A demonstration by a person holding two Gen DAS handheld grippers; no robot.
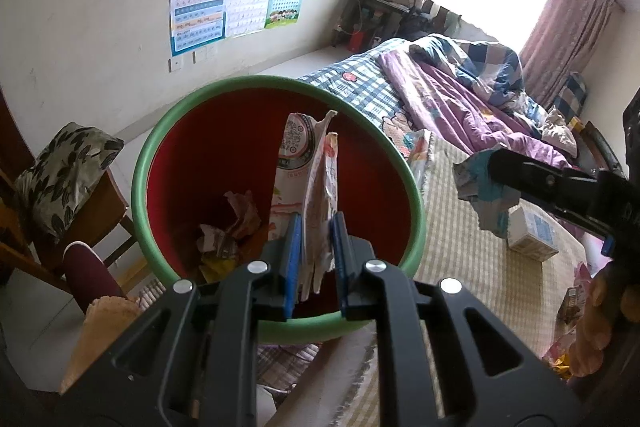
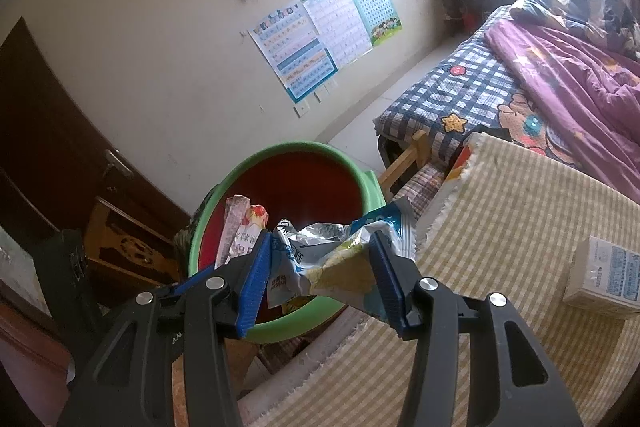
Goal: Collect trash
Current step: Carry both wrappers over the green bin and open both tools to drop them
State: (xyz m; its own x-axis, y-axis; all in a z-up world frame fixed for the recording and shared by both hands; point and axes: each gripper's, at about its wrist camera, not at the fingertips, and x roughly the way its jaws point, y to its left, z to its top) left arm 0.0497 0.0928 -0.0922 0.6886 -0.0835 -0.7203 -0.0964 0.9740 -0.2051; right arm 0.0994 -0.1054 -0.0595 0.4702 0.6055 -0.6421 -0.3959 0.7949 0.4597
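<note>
A trash bin (image 1: 138, 183) with a green rim and red inside stands by the bed; crumpled paper (image 1: 236, 223) lies at its bottom. My left gripper (image 1: 316, 239) is shut on a flat white and orange wrapper (image 1: 308, 167), held upright over the bin's mouth. My right gripper (image 2: 320, 263) is shut on a crumpled silver and blue foil bag (image 2: 332, 251), hanging at the bin's (image 2: 280, 151) near rim beside the left-held wrapper (image 2: 240, 227). In the left wrist view the right gripper's finger (image 1: 532, 179) shows at the right with its bag (image 1: 476, 183).
A striped mat (image 2: 520, 227) covers the bed corner, with a white carton (image 2: 604, 275) on it. Purple and checked bedding (image 1: 460, 95) lies behind. A wooden chair with a leaf-print cushion (image 1: 64, 171) stands left of the bin. A dark door (image 2: 48, 131) is at the left.
</note>
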